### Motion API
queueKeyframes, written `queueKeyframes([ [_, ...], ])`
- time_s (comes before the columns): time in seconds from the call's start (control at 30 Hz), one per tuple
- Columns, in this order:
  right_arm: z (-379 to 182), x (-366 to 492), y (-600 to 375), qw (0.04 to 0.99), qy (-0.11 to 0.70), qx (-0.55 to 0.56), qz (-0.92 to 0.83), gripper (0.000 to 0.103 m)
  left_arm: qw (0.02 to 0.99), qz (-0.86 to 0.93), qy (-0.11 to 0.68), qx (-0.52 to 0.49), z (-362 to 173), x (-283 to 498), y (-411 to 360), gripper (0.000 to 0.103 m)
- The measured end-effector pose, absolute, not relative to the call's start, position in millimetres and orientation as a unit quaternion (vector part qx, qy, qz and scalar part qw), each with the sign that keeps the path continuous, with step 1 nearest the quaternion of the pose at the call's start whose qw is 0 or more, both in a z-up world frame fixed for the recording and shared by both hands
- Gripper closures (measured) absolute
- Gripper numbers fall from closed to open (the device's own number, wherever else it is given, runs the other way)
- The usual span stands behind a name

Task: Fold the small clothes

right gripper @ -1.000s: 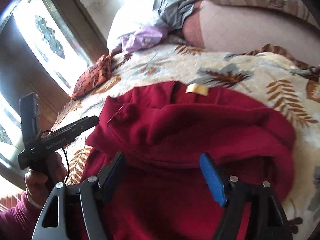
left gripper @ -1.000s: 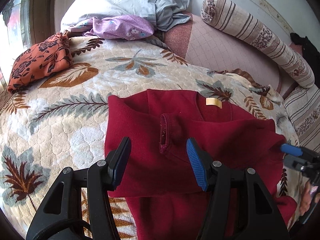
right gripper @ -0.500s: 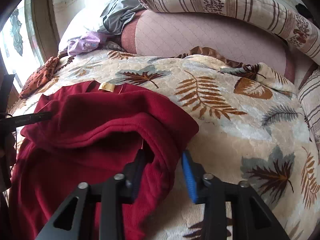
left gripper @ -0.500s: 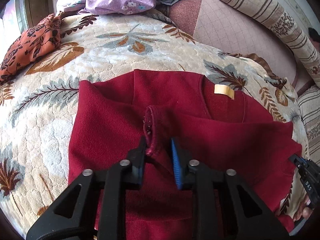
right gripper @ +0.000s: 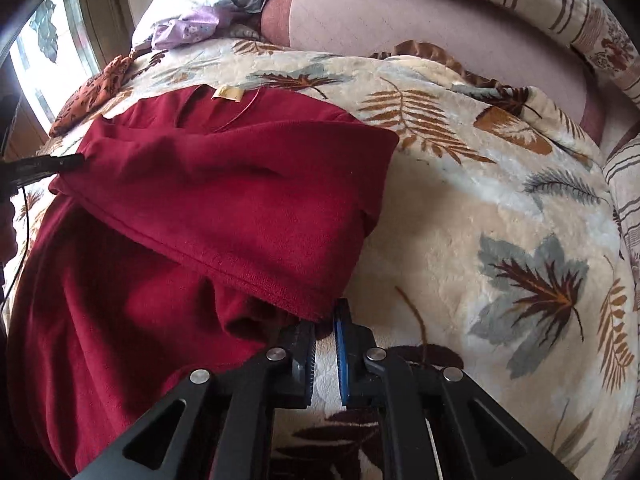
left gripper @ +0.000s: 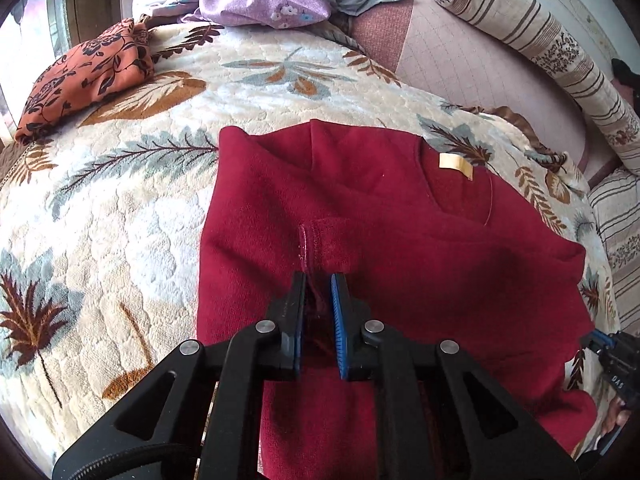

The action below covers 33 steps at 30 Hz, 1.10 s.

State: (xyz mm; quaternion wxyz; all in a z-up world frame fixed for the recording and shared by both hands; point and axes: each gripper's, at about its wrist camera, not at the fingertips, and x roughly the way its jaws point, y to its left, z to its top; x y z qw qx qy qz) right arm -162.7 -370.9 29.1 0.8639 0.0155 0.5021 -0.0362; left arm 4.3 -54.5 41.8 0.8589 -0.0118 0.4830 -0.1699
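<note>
We see the red top [left gripper: 420, 264] lying partly folded on the bed's leaf-print blanket [left gripper: 120, 240], its neck tag at 12 o'clock. Our left claw [left gripper: 318, 280] is closing, pinching a raised seam of the top near its middle. Our right claw [right gripper: 325, 320] is nearly closed at the folded layer's corner, at 5 o'clock of the top; it seems to grip the hem, though the view there is tight.
</note>
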Motion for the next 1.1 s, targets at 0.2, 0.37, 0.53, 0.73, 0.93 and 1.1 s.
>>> queueKeyframes([
  [0.2,78.2,-175.7,-394.9,0.898,0.431,0.081,-0.031,0.02,0.859,-0.171,0.482,-0.023,38.1,5.6,-52.0,0.092],
  [0.37,72.6,-135.5,-408.3,0.891,0.434,0.125,-0.031,0.02,0.864,-0.167,0.474,-0.018,37.0,5.6,-56.2,0.092],
  [0.53,25.5,-78.4,-416.3,0.861,0.477,0.174,-0.022,0.07,0.874,-0.174,0.454,-0.017,44.8,3.6,-56.7,0.092],
  [0.73,44.5,-77.8,-435.8,0.893,0.403,0.184,-0.08,0.084,0.882,-0.155,0.446,0.008,38.3,9.8,-61.2,0.092],
  [0.93,22.3,-69.5,-440.3,0.871,0.449,0.17,-0.108,0.07,0.878,-0.154,0.454,0.004,35.3,7.2,-58.8,0.092],
  [1.1,59.8,-111.1,-429.2,0.892,0.413,0.146,-0.108,0.056,0.885,-0.157,0.438,-0.004,47.6,1.2,-55.7,0.091],
])
